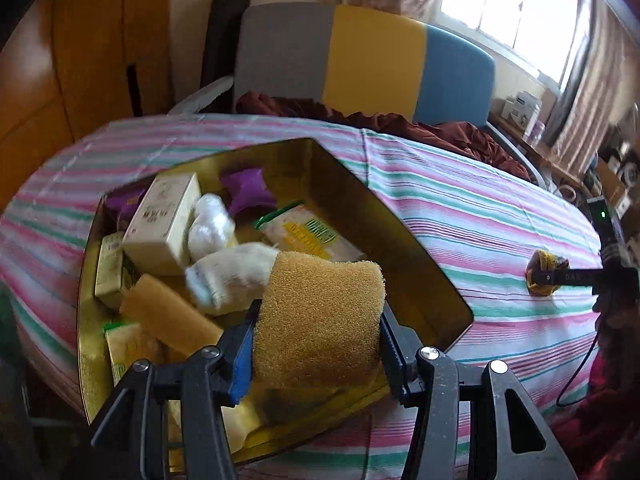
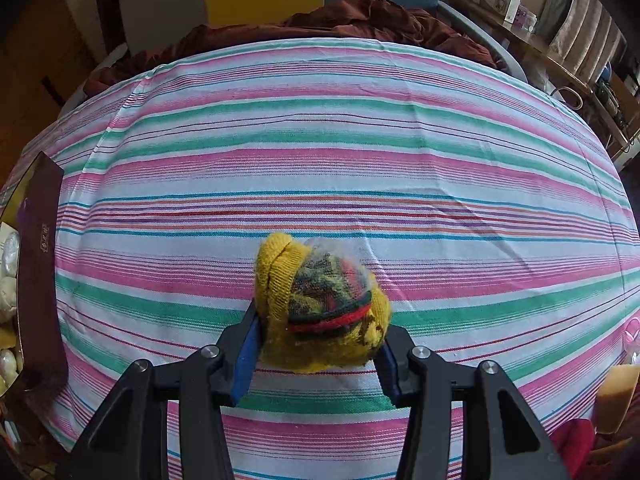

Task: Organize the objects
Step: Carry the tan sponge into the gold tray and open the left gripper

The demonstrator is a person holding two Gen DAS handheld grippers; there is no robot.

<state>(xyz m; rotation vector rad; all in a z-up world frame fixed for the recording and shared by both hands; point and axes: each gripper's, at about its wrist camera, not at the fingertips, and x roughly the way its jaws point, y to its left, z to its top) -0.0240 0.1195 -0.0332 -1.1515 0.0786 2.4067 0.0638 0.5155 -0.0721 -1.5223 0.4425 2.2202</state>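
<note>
Pinching a tan sponge (image 1: 320, 320) between its two fingers, my left gripper (image 1: 318, 344) holds the block over the near end of the gold tin box (image 1: 400, 232), its jaws pressed against the sponge's two flanks so that the porous face stands upright directly ahead of the camera. Beyond the sponge, inside the box, lie a rolled white sock (image 1: 230, 280) just ahead and to the left of the fingers, a second tan sponge (image 1: 168, 316) lower left, a cream carton (image 1: 164, 220) farther ahead on the left, a white wrapped bundle (image 1: 210, 226), a purple cloth (image 1: 248, 190) near the far wall, and a yellow-and-green printed packet (image 1: 308, 236). The box rests on the striped tablecloth (image 1: 460, 200); far to the right of this gripper the yellow sock ball (image 1: 540, 274) shows on the cloth, with my other tool reaching it from the right edge. In the right wrist view, my right gripper (image 2: 320, 344) is closed around that yellow sock ball (image 2: 320, 308), a rolled bundle with red, green and dark bands, each blue pad (image 2: 248, 356) touching one side of it. Whether the ball touches the striped tablecloth (image 2: 320, 160) or is lifted just off it, I cannot tell. The dark outer wall of the box (image 2: 40, 272) stands at the far left of this gripper, well apart from the ball. Ahead of both tools, past the table's far edge, a maroon blanket (image 2: 360, 16) is heaped on a grey, yellow and blue chair (image 1: 376, 60).
</note>
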